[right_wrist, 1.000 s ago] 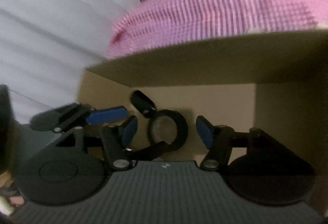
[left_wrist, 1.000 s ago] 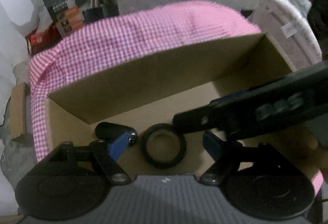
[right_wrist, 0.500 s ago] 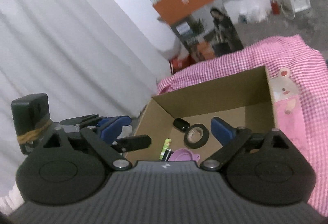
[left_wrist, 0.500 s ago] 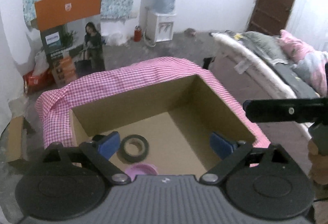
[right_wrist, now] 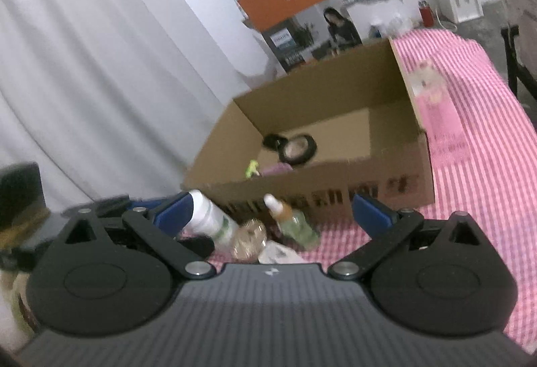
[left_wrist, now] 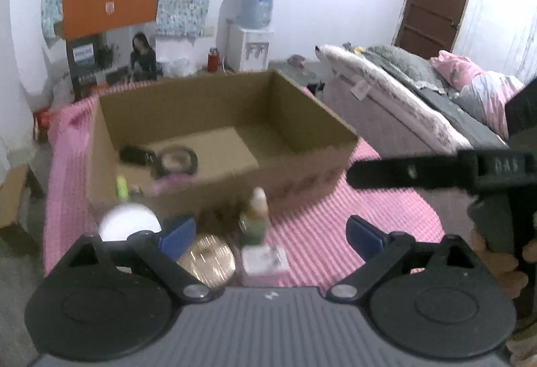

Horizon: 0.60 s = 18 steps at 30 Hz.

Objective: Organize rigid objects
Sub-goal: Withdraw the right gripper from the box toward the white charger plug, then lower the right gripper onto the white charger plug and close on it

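Observation:
An open cardboard box [left_wrist: 302, 118] [right_wrist: 335, 179] stands on the pink checked cloth. Inside lie a black tape roll [left_wrist: 178, 159] [right_wrist: 298, 149], a small black item [left_wrist: 134, 154], a green marker [left_wrist: 121, 187] and a pink lid [left_wrist: 171, 180]. In front of the box stand a white bottle [left_wrist: 129, 221] [right_wrist: 208, 216], a gold round tin [left_wrist: 206, 259] [right_wrist: 250, 238], a small spray bottle [left_wrist: 256, 212] [right_wrist: 288, 216] and a small white box [left_wrist: 265, 261]. My left gripper [left_wrist: 268, 232] is open and empty above these. My right gripper [right_wrist: 272, 212] is open and empty too.
A bed [left_wrist: 419, 105] with grey and pink bedding lies to the right. A Philips carton [left_wrist: 110, 38] and a water dispenser [left_wrist: 250, 31] stand by the far wall. A white curtain [right_wrist: 84, 65] hangs at the left. The right gripper's body [left_wrist: 436, 172] crosses the left wrist view.
Both grippers have pulled back and up out of the box, both open. The items in front of the box have come into view.

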Available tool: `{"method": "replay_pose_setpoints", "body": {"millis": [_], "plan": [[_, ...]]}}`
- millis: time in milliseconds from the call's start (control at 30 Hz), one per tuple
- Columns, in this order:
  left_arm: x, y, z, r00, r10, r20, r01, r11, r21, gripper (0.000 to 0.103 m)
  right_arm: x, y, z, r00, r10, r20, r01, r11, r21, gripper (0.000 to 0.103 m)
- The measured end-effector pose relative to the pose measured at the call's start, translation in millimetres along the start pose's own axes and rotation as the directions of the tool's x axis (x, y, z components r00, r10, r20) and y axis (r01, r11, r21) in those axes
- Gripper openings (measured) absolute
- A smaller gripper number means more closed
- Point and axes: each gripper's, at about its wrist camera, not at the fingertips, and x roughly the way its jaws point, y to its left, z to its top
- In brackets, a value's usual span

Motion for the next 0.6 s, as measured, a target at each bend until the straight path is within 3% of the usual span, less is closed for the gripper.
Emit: {"method": "replay_pose_setpoints", "body": {"millis": [267,600], "plan": [[21,-12,-38,0.998,0.042,-0.035,-0.042,0.999,0.021,0.097,12,-8,-20,0.999,-0.011,-0.036,0.012,0.999,0.037,0.102],[43,-29,-59,0.995,0.099,-0.018,-0.096,0.987,0.13,0.097,22,-20,-36,0.997,-0.013,-0.076,0.019,0.997,0.075,0.101]]}}
